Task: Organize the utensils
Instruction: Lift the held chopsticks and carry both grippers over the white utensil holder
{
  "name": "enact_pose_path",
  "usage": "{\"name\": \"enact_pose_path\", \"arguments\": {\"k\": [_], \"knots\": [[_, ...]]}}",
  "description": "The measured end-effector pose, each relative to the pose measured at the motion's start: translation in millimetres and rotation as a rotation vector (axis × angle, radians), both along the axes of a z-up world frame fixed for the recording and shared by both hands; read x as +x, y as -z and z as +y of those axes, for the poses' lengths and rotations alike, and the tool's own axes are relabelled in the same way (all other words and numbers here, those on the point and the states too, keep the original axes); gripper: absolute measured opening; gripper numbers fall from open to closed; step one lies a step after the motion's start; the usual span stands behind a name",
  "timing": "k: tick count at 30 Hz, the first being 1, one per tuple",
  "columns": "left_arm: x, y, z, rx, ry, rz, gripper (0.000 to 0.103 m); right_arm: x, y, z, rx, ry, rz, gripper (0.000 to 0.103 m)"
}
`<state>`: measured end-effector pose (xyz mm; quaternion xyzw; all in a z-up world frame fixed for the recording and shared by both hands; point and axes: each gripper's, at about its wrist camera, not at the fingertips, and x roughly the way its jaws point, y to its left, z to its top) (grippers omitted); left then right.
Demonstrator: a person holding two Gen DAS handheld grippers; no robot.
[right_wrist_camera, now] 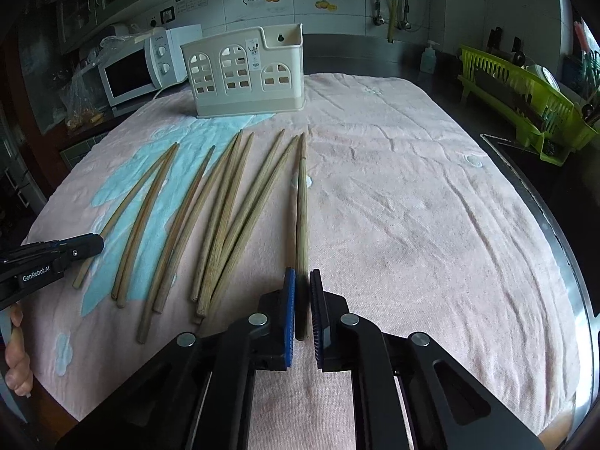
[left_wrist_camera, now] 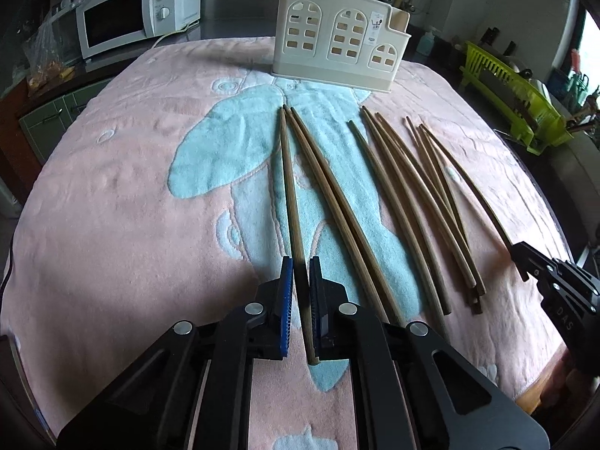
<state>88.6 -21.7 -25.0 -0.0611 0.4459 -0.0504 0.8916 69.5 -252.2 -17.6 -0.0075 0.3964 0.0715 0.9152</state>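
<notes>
Left wrist view: the white microwave oven (left_wrist_camera: pixel 127 18) is seen at far left on the counter, and the cream plastic utensil holder with arched window cut-outs (left_wrist_camera: pixel 337 41) is stood at the far edge of the pink terry towel with a pale blue motif (left_wrist_camera: pixel 112 195). Long brown wooden chopsticks are laid on the towel in a loose fan, thin ends toward the holder. The leftmost chopstick (left_wrist_camera: pixel 290 195) is clamped near its thick end between the blue pads of the left gripper (left_wrist_camera: pixel 301 273), jaws drawn narrow on it. The next pair of chopsticks (left_wrist_camera: pixel 337 210) lies just beside, apart from the pads. The lime-green plastic dish rack (left_wrist_camera: pixel 510 90) is noted at far right.

Right wrist view: the remaining chopsticks (right_wrist_camera: pixel 221 225) are spread to the left; the rightmost chopstick (right_wrist_camera: pixel 302 217) is pinched near its thick end by the right gripper (right_wrist_camera: pixel 303 281), jaws likewise narrow. Whether either stick is raised off the towel cannot be told.

Handling judgement: the sticks are judged light, stiff and smooth, so rolling or pivoting in the pads is likely. A hold nearer mid-length would be expected to reduce swing, but the end hold leaves the thin tip free to be dropped into the holder's open top.
</notes>
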Motion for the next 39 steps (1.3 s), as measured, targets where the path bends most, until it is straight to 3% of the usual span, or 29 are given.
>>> {"name": "enact_pose_path", "arguments": {"k": [9,22,26,31,34,36,39], "knots": [[-11.8,-26.1,11.2,-0.036,-0.005,-0.091,0.007,-8.3,-38.2,-6.2,0.010,-0.008,-0.110,0.007],[0.6,-71.2,23.2,0.001,-0.011,-0.233,0.001,7.9,-93.9,-1.1,0.028,-0.055,-0.246,0.007],[1.8,-71.1,32.5,-0.005,-0.017,-0.201,0.002,10.0,-96.0,-0.1,0.035,-0.062,-0.245,0.007],[-8.0,-47.2,29.6,0.024,-0.001,-0.124,0.005,7.5,-86.6,-0.2,0.052,-0.066,-0.222,0.007],[-14.3,-28.4,26.8,0.030,0.006,-0.076,0.016,4.9,-85.6,0.2,0.058,-0.070,-0.221,0.007],[-16.6,-17.3,27.3,0.035,0.004,-0.050,0.030,4.3,-86.0,0.4,0.059,-0.072,-0.224,0.007],[-16.8,-5.2,26.2,0.045,0.008,-0.019,0.031,3.6,-86.2,0.7,0.060,-0.073,-0.224,0.007]]}}
